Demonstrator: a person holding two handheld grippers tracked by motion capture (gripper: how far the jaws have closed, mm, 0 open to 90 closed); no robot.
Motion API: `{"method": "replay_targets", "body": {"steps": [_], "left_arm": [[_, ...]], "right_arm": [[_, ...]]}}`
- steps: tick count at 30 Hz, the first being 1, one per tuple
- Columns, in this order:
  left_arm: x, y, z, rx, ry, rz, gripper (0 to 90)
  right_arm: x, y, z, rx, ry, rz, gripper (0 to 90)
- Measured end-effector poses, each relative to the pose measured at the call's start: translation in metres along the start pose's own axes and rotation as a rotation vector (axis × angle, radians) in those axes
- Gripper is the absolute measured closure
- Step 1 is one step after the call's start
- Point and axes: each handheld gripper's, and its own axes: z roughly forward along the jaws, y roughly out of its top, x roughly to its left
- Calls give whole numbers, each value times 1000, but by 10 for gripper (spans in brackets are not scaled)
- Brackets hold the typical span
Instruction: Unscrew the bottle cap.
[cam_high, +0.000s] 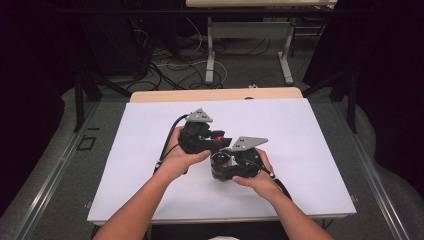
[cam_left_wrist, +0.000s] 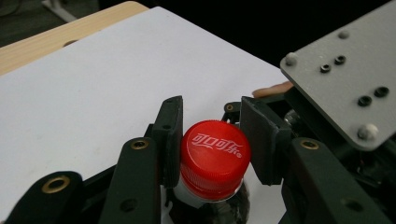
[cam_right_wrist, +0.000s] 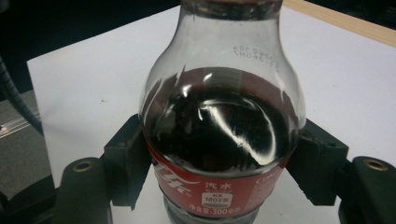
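A small cola bottle with dark drink and a red label stands upright above the white table, near its middle. My right gripper is shut on its body, one pad pressing each side at the label's top edge. The bottle's red cap carries white lettering. My left gripper is shut on the cap, a pad against each side. In the high view, the left gripper comes in from the left over the red cap. The right gripper sits just below and to the right.
The right gripper's grey three-cornered plate sits close to the right of the cap. A wooden table edge runs along the far side. Beyond it are loose cables on the floor and another table's legs.
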Motion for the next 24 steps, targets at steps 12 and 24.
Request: {"method": "replay_targets", "body": {"steps": [12, 24], "left_arm": [[-18, 6, 11, 10, 189, -96, 605], [-5, 7, -6, -23, 58, -12, 405]], "right_arm": [[-3, -2, 1, -8, -57, 17, 299], [-3, 0, -1, -20, -16, 22, 298]]}}
